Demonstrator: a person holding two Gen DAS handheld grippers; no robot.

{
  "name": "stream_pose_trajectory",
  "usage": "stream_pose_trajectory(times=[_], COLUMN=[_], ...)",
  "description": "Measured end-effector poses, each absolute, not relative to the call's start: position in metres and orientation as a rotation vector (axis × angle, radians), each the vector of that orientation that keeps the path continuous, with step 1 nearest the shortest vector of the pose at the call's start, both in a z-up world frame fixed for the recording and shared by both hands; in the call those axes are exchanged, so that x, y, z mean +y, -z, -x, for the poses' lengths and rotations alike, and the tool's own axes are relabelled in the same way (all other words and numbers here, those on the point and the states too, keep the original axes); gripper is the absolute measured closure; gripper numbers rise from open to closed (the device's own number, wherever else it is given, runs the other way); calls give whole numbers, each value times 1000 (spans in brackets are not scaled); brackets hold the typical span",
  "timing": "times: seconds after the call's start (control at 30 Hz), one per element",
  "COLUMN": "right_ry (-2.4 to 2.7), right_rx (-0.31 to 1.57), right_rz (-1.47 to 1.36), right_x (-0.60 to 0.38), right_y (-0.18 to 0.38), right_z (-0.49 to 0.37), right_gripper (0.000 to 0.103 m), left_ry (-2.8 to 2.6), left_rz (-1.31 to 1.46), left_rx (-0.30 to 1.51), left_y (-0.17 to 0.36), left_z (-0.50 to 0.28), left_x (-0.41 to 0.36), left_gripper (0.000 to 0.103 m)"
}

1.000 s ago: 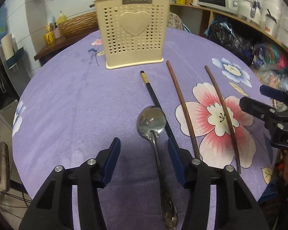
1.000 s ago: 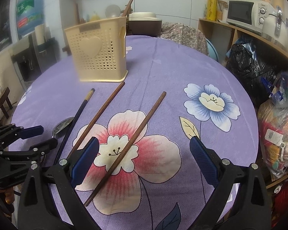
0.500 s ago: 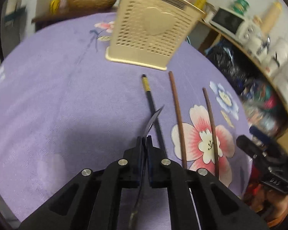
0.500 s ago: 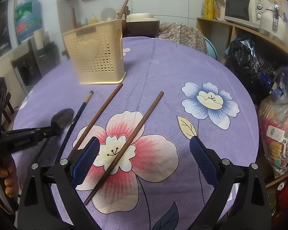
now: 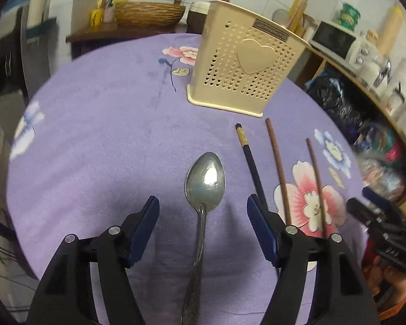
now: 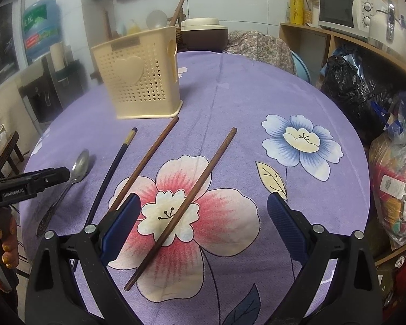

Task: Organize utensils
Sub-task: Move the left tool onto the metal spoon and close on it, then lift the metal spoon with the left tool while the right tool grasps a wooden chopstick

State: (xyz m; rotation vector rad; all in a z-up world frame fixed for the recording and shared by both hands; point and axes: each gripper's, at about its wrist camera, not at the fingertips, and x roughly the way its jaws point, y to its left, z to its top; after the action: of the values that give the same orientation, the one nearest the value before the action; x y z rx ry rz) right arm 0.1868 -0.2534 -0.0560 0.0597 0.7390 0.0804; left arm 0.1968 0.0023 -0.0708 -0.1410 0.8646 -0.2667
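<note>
The left gripper [image 5: 203,227] is opening, its jaws astride the spoon [image 5: 204,181] lying on the purple cloth [image 5: 108,135], pads apparently clear of it. The right gripper [image 6: 203,224] is held wide over one brown chopstick [image 6: 186,203]. Another brown chopstick [image 6: 149,157] and a black chopstick [image 6: 113,165] lie before the cream holder [image 6: 138,81].

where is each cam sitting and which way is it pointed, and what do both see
Left wrist: rides the left gripper, aimed down and forward over its jaws, which are opening, at the spoon lying between them, untouched, with the utensil holder beyond.
Right wrist: rides the right gripper, open, aimed down and forward at a brown chopstick on the purple tablecloth; a hand shows at the left edge.
Shared: spoon, holder, black chopstick, both brown chopsticks, and each view catches the other gripper.
</note>
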Motion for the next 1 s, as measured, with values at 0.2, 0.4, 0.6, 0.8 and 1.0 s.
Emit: stream_pose_trajectory(times=[0.2,0.4,0.6,0.8,1.0], right_ry=[-85,-85,-93,-92,-39], right_rx=[739,745,762,820,885], right_rz=[-64,-67,-82,-139,-150], right_x=[-253,-255,-257,-264,-265], right_y=[55,56,60,69,73], right_z=[-185,-186,-190,-215,-262], right_gripper=[9,9,9,20,46], left_ry=[185,200,199,224,220], left_rz=[-134,-170,-132,-25,59], left_rx=[865,903,911,806,652], left_y=[74,84,80,42,-6], left_z=[-205,-223,-236,-230,-215], left_x=[-29,-43,-42,-33,-22], left_gripper=[36,54,66,66,66])
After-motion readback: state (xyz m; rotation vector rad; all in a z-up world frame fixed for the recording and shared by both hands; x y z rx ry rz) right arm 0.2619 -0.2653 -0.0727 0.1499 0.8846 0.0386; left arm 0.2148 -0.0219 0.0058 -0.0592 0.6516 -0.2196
